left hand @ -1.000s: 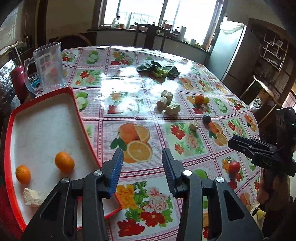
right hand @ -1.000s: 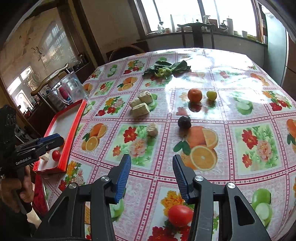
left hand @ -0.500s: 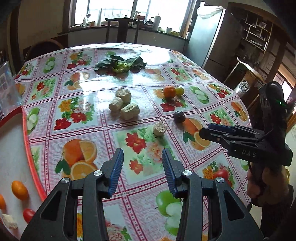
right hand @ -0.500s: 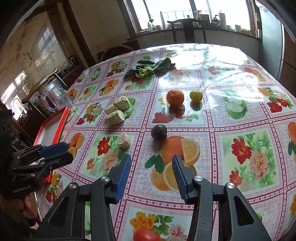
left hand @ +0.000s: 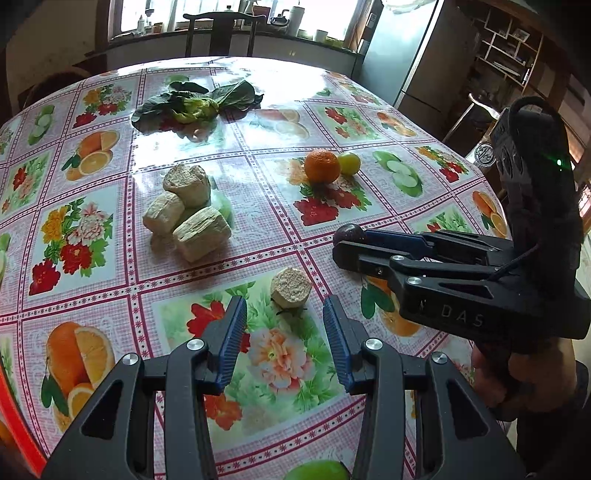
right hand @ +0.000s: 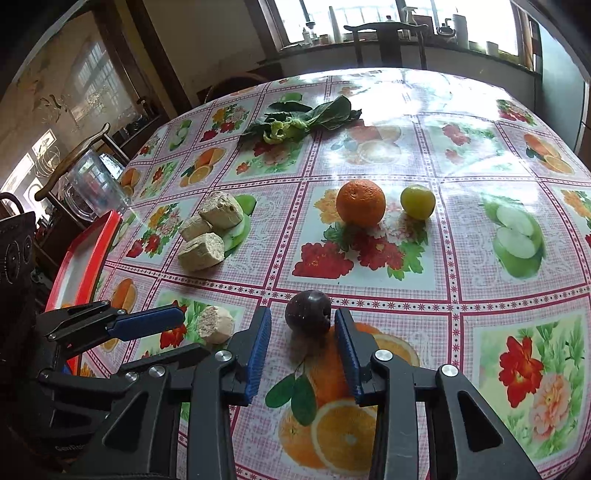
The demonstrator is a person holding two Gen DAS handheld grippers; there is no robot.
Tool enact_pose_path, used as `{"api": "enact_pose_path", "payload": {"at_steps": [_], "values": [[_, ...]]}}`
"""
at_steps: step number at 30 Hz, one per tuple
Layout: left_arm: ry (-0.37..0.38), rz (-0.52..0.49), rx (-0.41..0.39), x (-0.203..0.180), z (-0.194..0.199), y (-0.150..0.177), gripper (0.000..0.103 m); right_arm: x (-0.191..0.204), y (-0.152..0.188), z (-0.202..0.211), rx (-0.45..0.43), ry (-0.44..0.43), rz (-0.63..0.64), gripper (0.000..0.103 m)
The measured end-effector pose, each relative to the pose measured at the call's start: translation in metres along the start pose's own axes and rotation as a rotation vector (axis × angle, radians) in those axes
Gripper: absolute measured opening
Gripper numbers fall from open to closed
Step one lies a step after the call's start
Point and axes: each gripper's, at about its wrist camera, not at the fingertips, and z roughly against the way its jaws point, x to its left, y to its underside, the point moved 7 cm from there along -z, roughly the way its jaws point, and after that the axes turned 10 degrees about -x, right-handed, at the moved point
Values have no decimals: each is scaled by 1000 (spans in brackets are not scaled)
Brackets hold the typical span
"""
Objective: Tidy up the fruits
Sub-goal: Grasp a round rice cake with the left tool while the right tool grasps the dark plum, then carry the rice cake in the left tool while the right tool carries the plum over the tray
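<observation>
A dark purple plum (right hand: 308, 311) lies on the fruit-print tablecloth, between the open fingers of my right gripper (right hand: 302, 349); its right pad is at or very near the plum. An orange (right hand: 360, 202) and a yellow-green citrus (right hand: 417, 201) sit farther back. My left gripper (left hand: 283, 339) is open and empty, just short of a small beige chunk (left hand: 291, 288). In the left wrist view the right gripper (left hand: 349, 245) reaches in from the right around the plum (left hand: 349, 232). The red tray (right hand: 86, 251) shows at the left edge.
Three beige chunks (left hand: 186, 212) lie in a cluster at mid-table. Leafy greens (left hand: 195, 103) lie farther back. A clear plastic jug (right hand: 92, 186) stands beyond the tray. A chair (left hand: 219, 33) stands at the far side, a fridge (left hand: 406, 55) at the right.
Both grippers have moved forward over the table. The left one swung away from the tray toward the small chunk. The right one closed in until the plum sits between its fingers.
</observation>
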Motion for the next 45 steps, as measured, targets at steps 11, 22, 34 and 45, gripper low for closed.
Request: {"api": "enact_pose_path", "payload": {"at_steps": [11,22,34,45], "values": [[-11,-32,-21,-2,-17,-8,22,-12,-1,21,-42,8,-39,24],[-52,25,-62,22,29,4,22,15,3,44,-68,-20,-23,24],[-116,92,-135,62,94,19,22,78,11,54,-72,-89,30,24],[-174,135,-187,100,145,37,22,142,21,48,-48,-168,79,24]]}}
